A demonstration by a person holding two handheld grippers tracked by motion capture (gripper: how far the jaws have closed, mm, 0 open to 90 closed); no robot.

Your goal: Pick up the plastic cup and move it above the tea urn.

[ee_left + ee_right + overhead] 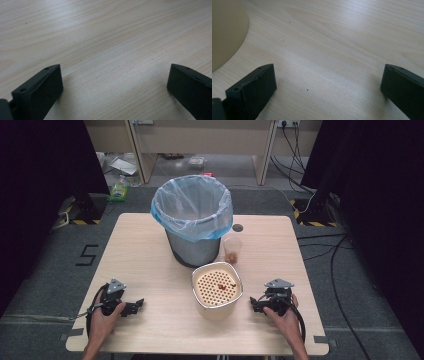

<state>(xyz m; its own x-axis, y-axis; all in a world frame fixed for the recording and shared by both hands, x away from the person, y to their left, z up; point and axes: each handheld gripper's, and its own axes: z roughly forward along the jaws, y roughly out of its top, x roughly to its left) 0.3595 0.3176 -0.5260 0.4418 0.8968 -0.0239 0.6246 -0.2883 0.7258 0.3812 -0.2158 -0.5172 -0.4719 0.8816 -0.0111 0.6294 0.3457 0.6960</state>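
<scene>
A grey bin lined with a pale blue bag stands at the middle of the wooden table. In front of it sits a cream container with a perforated insert holding a few brown bits. A small clear cup with brown pieces stands beside the bin. My left gripper rests at the front left, open, with bare wood between its jaws. My right gripper rests at the front right, open and empty, just right of the cream container.
A small dark round mark lies on the table behind the cup. Cables and stands with hazard tape sit on the floor beyond the table's far corners. Bare wood lies between the grippers and the table's front edge.
</scene>
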